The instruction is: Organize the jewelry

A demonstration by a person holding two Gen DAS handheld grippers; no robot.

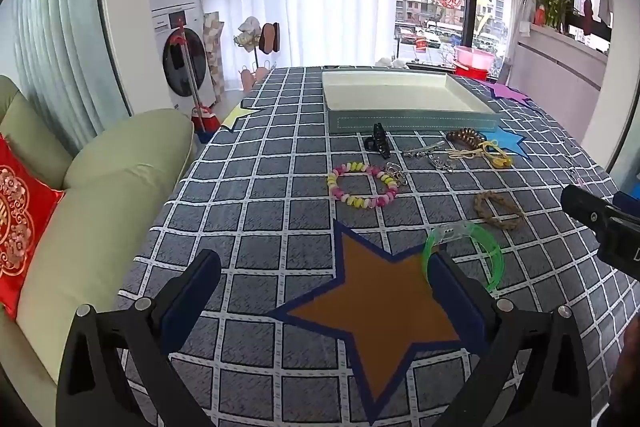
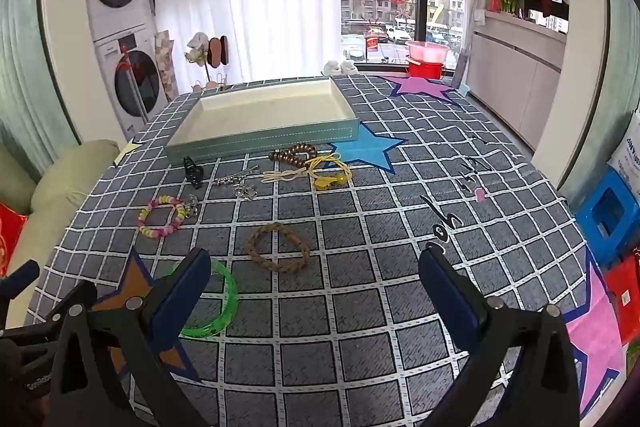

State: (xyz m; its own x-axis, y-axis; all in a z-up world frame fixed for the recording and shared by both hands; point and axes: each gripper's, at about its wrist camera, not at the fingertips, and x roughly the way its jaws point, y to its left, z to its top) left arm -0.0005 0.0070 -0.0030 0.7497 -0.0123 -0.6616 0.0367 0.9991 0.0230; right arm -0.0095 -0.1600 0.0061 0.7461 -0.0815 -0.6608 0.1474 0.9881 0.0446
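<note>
Both claws spread wide, nothing held – left claw (image 1: 324,291), right claw (image 2: 316,283). Jewelry lies loose on the surface (image 2: 360,307); tray (image 2: 260,141) empty at far end. I'd take the green bangle (image 2: 224,303) first – pinch its rim, lift clear.

The tray (image 2: 260,119) is set at twelve o'clock on the bench (image 2: 360,307). The bracelets (image 2: 278,247) and clips (image 2: 193,171) are spread before it.

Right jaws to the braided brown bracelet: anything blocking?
Nothing visible. The right gripper is open above bare tablecloth, and the braided brown bracelet lies just ahead, apart from the green bangle to its left.
</note>
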